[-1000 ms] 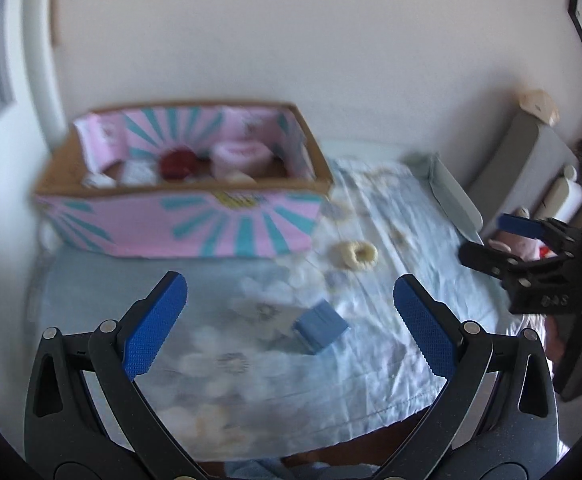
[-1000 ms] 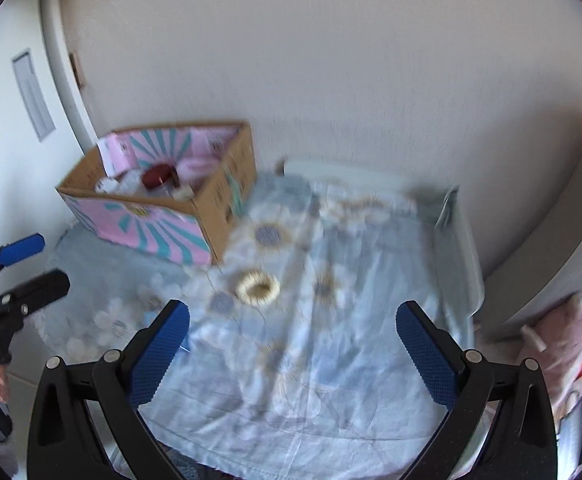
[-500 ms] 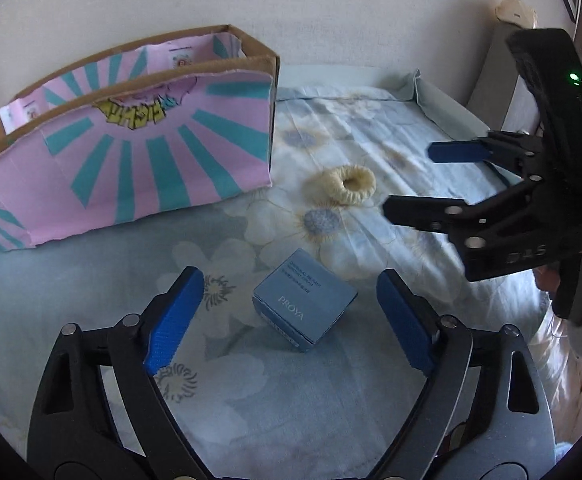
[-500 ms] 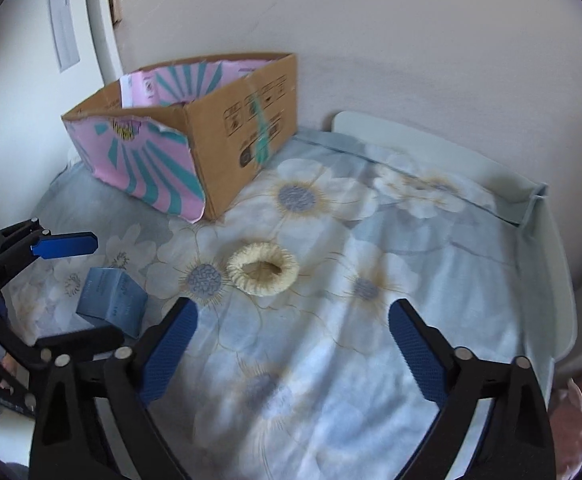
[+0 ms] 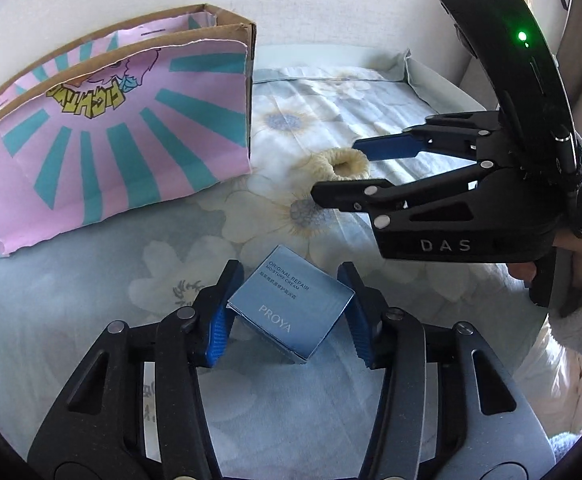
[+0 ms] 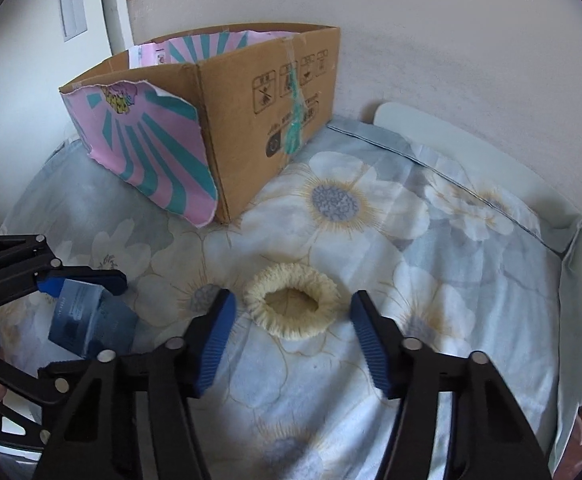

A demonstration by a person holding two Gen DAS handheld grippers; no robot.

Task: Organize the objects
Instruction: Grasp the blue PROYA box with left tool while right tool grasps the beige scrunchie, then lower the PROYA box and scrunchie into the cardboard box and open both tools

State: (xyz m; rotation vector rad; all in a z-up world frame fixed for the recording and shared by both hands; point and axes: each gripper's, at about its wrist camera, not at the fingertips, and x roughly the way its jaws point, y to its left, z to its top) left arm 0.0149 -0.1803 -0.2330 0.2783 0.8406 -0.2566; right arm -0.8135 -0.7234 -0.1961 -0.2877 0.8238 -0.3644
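The left gripper (image 5: 289, 316) pinches the small blue cardboard cream box (image 5: 291, 312), low in the middle. The right gripper (image 6: 293, 332) is spread around the fluffy cream hair ring (image 6: 293, 306); squeeze gently, lift straight.

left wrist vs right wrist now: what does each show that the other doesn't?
Left wrist only: the print on the blue box's top, the left gripper's pads at the blue box's two sides, the right gripper's body with its green light, and the hand holding it.

Right wrist only: the carton's plain brown side with shipping symbols, and the right gripper open, its fingers on either side of the scrunchie.

Both: the pink-and-teal carton front, blue box, scrunchie, floral sheet, and each other's gripper.
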